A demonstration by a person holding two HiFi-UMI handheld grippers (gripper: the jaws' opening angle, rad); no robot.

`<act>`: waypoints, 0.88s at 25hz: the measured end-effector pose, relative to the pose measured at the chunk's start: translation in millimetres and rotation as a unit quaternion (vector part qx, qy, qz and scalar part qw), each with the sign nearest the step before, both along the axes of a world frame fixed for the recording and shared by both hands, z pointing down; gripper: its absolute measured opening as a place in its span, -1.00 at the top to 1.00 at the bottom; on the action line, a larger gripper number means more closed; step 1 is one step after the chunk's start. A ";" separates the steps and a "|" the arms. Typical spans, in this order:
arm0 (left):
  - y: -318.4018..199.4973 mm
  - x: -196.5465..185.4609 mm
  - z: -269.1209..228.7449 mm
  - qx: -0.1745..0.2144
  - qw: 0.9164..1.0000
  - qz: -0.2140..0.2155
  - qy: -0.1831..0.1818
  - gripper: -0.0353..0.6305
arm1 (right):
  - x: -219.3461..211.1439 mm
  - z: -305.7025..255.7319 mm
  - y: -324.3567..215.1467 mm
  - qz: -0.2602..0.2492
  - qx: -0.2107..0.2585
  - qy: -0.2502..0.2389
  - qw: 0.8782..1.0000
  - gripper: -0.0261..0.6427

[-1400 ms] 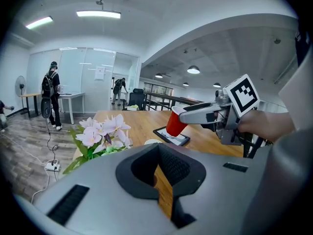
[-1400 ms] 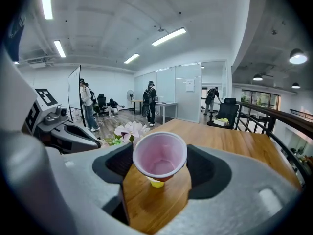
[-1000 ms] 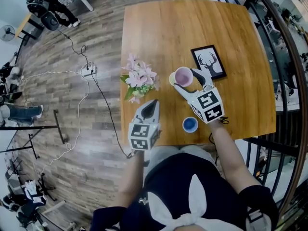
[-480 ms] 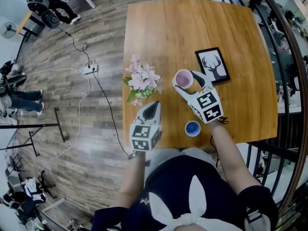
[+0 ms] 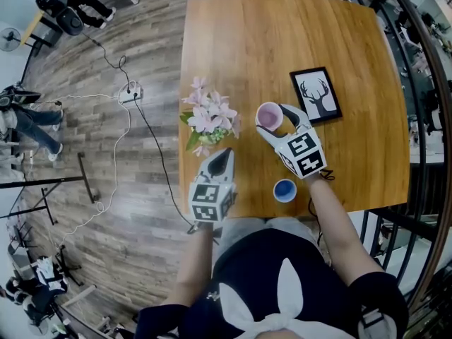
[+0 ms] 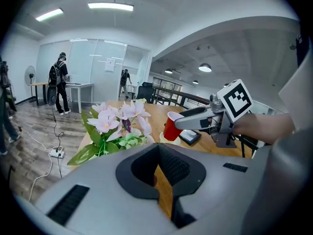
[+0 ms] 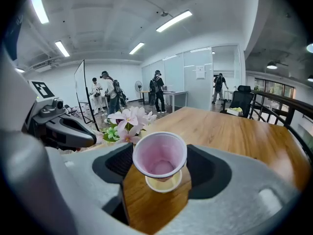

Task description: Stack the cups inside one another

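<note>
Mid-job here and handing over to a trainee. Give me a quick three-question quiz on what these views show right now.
1. True or false: the left gripper is holding a cup.
2. The right gripper holds a red cup. What lies directly beneath that cup?
A. the flowers
B. a yellow cup
C. the picture frame
3. Fill in: the lone cup standing on the table near the person is ____ in colour.

Key: 1 false; 2 B; 3 blue.
</note>
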State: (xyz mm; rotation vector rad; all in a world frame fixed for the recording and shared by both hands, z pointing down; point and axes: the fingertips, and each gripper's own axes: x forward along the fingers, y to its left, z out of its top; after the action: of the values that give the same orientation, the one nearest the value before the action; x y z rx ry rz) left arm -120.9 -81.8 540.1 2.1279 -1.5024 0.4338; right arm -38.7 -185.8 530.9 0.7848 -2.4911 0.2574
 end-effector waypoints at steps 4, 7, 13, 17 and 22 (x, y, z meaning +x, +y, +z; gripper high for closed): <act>-3.0 0.7 2.7 -0.007 1.000 0.001 0.003 0.84 | 0.7 9.5 -2.2 -0.001 -0.012 0.009 1.000 -0.10; -5.6 1.4 5.9 -0.009 1.000 0.001 0.004 0.84 | 1.1 16.7 -4.3 -0.002 -0.020 0.014 1.000 -0.10; -11.0 -1.9 15.8 -0.014 1.000 -0.003 0.005 0.84 | 0.5 33.7 -8.1 -0.004 -0.029 0.019 0.999 -0.10; -14.1 -3.7 20.0 -0.016 1.000 -0.006 0.006 0.84 | 0.9 44.6 -8.0 -0.006 -0.039 0.025 0.999 -0.10; -14.4 -3.1 23.2 -0.018 1.000 -0.007 0.007 0.84 | 1.9 50.6 -7.0 -0.007 -0.042 0.027 0.999 -0.13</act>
State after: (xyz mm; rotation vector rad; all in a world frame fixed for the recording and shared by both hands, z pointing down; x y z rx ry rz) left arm -124.1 -96.3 563.3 2.0872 -1.4885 0.4376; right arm -36.8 -192.7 581.5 0.7297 -2.4186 0.3290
